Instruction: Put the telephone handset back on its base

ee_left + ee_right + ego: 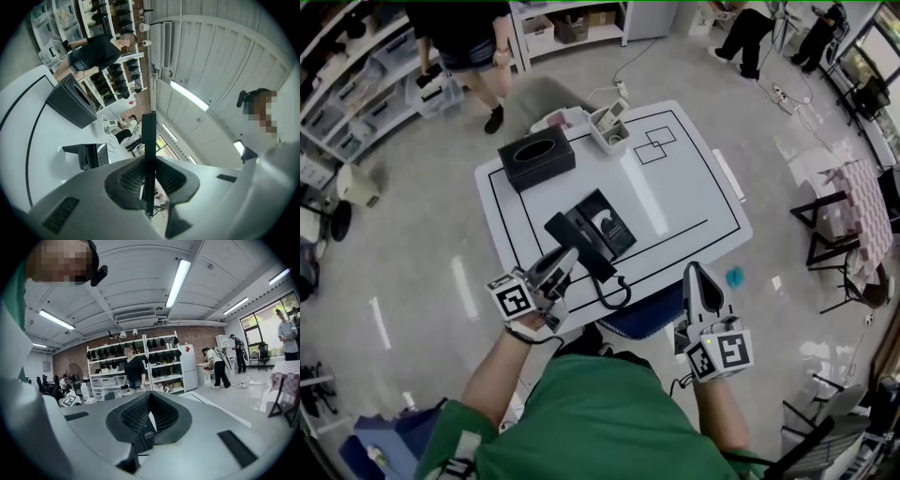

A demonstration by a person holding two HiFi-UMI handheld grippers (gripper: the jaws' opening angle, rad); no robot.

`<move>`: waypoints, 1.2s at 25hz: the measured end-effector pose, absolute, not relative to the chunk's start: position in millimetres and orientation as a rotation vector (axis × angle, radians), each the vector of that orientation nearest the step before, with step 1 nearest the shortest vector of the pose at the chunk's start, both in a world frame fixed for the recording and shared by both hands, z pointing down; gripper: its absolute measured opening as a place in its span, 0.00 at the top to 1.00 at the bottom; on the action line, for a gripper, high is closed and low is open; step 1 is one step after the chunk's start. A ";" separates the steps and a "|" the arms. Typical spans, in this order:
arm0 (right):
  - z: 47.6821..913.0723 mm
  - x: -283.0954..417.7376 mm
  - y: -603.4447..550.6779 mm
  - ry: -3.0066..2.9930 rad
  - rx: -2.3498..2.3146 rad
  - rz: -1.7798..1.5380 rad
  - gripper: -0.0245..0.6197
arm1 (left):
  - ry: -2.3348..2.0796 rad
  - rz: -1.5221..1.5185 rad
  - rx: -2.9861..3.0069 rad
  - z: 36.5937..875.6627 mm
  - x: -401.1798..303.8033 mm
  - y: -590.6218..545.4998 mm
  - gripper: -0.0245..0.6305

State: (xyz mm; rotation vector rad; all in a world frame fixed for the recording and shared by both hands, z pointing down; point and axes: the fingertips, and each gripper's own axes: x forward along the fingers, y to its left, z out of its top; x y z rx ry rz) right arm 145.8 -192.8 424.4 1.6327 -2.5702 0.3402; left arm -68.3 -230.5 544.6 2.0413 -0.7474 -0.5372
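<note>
The black telephone base [609, 223] lies near the middle of the white table [684, 187]. The black handset [572, 236] hovers just over the base's near-left side, its coiled cord [615, 292] looping over the table's front edge. My left gripper [567, 261] is shut on the handset's near end. In the left gripper view the handset [149, 131] shows edge-on as a thin black bar pinched between the pads, with the base [86, 155] beyond. My right gripper [695, 274] hangs at the table's front edge with its jaws together and nothing held.
A black tissue box [536, 157] sits at the table's far left, a white holder [609, 127] at the far edge. A person [469, 42] stands beyond the table. A blue seat [642, 317] shows under the front edge, a folding table [862, 216] at the right.
</note>
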 end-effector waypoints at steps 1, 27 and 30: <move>426.3 143.0 -196.9 -2.566 1.626 0.344 0.93 | -0.749 -0.514 2.044 551.4 -67.8 -234.6 0.84; 484.6 161.3 -270.2 -2.543 1.385 0.501 0.93 | -0.716 -0.428 1.810 694.1 -44.0 -282.1 0.84; 487.4 161.3 -274.8 -2.544 1.367 0.506 0.93 | -0.721 -0.406 1.818 701.6 -42.9 -287.0 0.84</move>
